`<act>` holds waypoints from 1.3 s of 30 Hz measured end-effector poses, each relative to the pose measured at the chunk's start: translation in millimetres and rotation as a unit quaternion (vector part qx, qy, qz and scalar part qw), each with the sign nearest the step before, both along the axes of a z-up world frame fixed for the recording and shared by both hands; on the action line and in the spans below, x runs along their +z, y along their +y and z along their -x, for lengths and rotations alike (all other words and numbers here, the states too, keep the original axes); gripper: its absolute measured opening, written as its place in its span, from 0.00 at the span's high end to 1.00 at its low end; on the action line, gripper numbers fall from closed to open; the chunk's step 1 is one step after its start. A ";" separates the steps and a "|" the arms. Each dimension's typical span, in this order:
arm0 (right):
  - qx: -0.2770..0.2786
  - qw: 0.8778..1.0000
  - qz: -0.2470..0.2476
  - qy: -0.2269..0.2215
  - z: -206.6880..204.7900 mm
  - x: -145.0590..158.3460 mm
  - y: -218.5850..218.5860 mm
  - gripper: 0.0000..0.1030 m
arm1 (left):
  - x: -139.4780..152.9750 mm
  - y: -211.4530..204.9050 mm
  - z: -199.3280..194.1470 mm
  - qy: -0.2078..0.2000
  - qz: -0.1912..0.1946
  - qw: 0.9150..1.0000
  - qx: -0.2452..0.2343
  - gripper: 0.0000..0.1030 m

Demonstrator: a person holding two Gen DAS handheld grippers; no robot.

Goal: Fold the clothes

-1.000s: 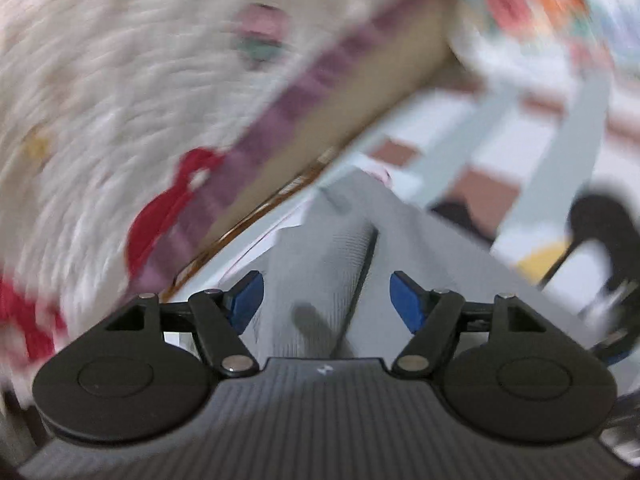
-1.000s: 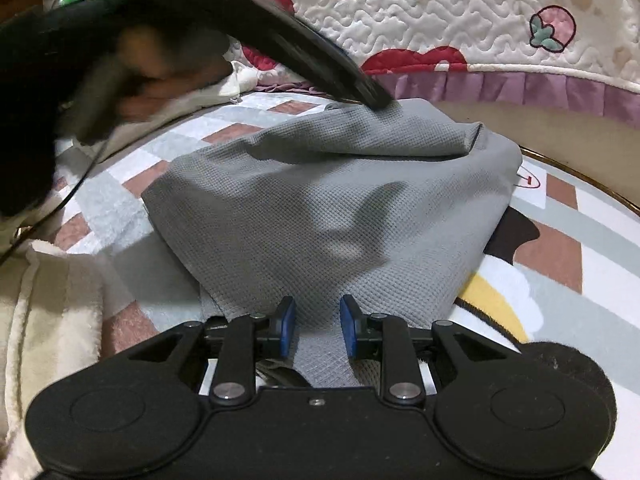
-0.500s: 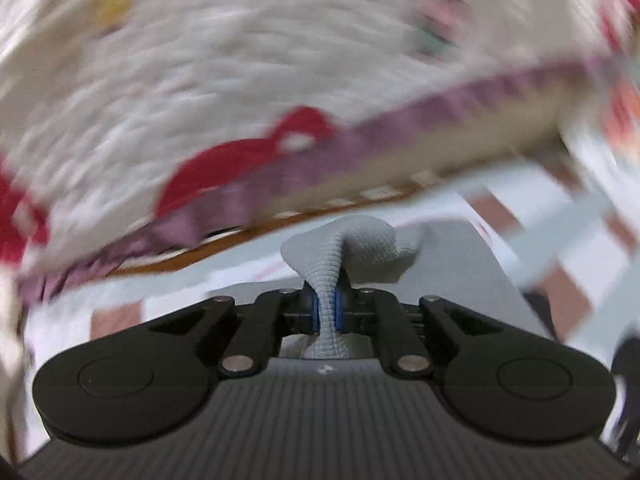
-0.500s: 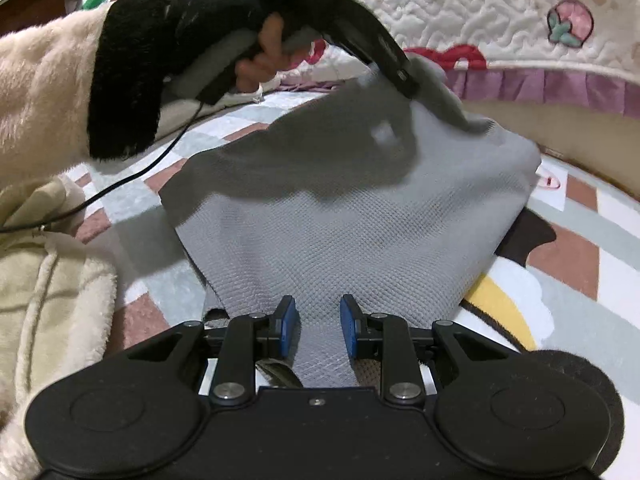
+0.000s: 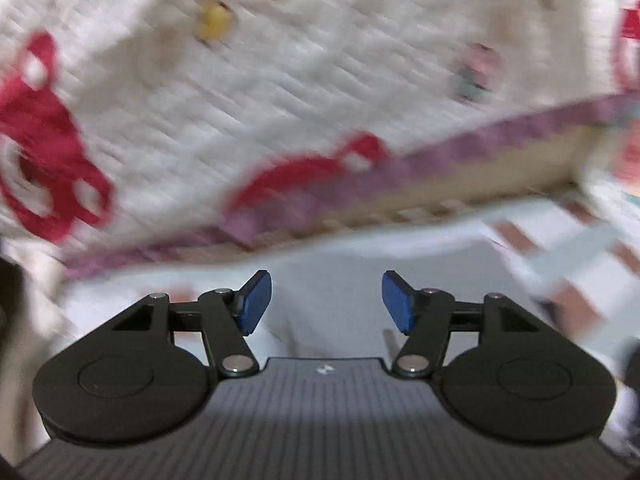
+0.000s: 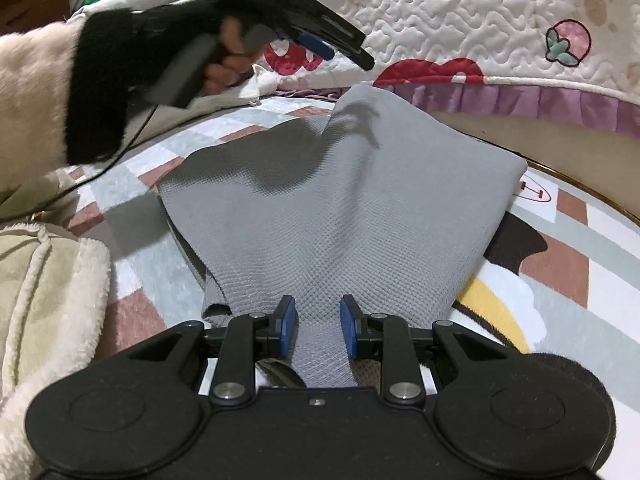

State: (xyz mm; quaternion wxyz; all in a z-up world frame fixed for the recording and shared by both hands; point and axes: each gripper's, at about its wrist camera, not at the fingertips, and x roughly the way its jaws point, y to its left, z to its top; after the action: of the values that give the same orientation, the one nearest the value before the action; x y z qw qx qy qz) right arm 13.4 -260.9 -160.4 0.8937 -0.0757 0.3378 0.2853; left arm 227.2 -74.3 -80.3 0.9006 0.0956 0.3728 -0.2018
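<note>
A grey waffle-knit garment (image 6: 340,200) lies folded on the patterned rug, and its far corner stands up in a small peak. My right gripper (image 6: 318,327) is at the near edge, and a narrow band of the cloth runs between its blue pads (image 6: 288,326). In the right wrist view, a hand with a black cuff holds my left gripper (image 6: 340,46) in the air just above and left of that peak, touching nothing. The left wrist view is blurred and shows my left gripper (image 5: 326,302) wide open and empty, with pale grey cloth (image 5: 328,280) below.
A white quilted bedspread (image 6: 480,20) with strawberry prints and a purple frill hangs along the far side over a tan bed base. The checked rug (image 6: 580,260) extends to the right. A cream fleece garment (image 6: 48,280) and a thin cable lie at the left.
Half a second ago the left gripper was shut on the garment's far fold and lifting it. It has now opened, let go and risen clear. The right gripper has kept its hold.
</note>
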 end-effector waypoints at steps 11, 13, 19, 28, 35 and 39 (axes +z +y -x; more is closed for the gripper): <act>-0.011 1.000 -0.001 0.018 7.7 9.4 3.3 0.72 | -17.9 21.6 38.2 0.058 -0.037 0.995 0.077 0.43; -0.002 1.000 0.025 0.007 16.6 13.3 8.8 0.72 | -19.0 26.9 44.8 0.056 -0.038 0.993 0.095 0.43; -0.052 0.998 -0.021 0.014 31.3 23.6 -5.8 0.65 | -22.3 42.8 64.8 0.052 -0.041 0.987 0.148 0.56; -0.106 0.991 -0.066 0.051 29.4 15.3 -27.9 0.54 | -5.2 86.3 80.2 0.061 0.057 0.972 0.218 0.96; -0.187 0.966 -0.126 0.124 20.5 8.2 -55.2 0.45 | -0.9 58.3 103.3 0.064 0.071 0.986 0.140 0.79; -0.202 0.955 -0.148 0.162 19.7 6.5 -55.4 0.45 | -27.8 66.9 114.6 0.075 0.001 0.979 0.192 0.70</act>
State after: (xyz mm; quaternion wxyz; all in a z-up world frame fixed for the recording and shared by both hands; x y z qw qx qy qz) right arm -6.4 -316.4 -153.9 0.8672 0.1742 0.4403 0.1540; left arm 112.7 -7.4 -108.1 0.8922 0.0058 0.4505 -0.0321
